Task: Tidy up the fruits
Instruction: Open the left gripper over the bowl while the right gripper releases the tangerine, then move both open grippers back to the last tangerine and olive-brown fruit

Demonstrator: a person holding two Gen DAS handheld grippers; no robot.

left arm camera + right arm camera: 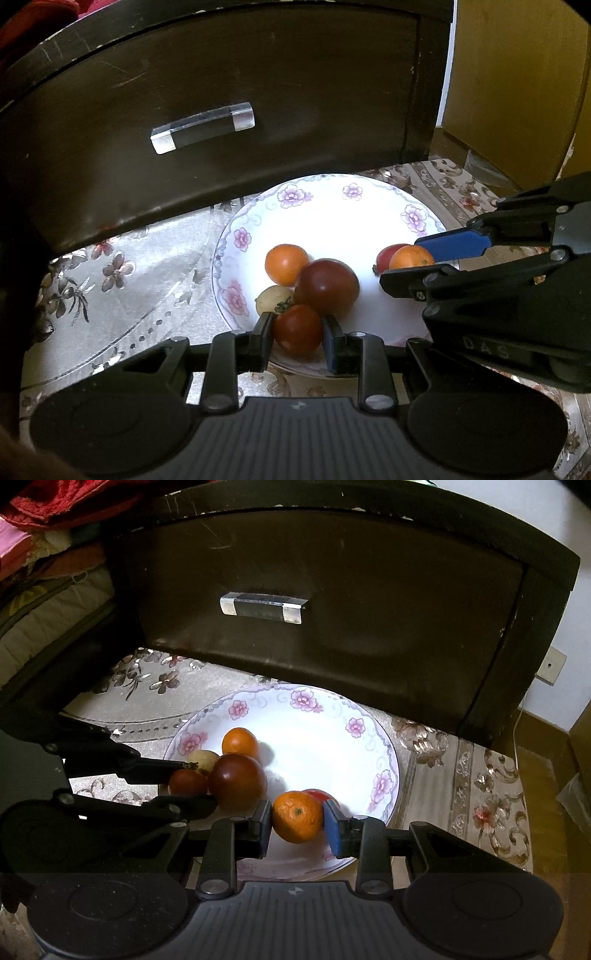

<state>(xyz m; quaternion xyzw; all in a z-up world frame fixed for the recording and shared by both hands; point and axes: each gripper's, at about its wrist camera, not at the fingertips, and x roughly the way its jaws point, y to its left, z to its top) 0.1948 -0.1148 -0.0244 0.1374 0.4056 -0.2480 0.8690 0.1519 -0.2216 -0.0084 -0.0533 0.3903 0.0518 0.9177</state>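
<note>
Here, both tongs reach down into a white plate (pixel 369 738) with pink flowers around its rim, which sits on a floral patterned cloth (pixel 129 258) in front of a dark drawer front (pixel 221 129) with a clear bar handle (pixel 202 127).

The left gripper (pixel 298 332) is clenched on a small red tomato (pixel 297 329), its pads pressing both sides of the fruit at the near edge of the plate. Just beyond its fingertips sits a larger dark red tomato (pixel 328 286), touching the held one. Past that lies an orange fruit (pixel 285 264), and a pale yellowish fruit (pixel 271 298) rests beside the left finger.

The right gripper (pixel 298 818) has an orange mandarin (pixel 297 816) between its fingers; the left pad touches the fruit, but whether the blue right pad still presses it cannot be told. A red fruit (pixel 318 794) lies just behind the mandarin, mostly hidden by it. Seen from the left wrist, the right tongs come in from the right side, near the left tongs but apart from them.
</note>
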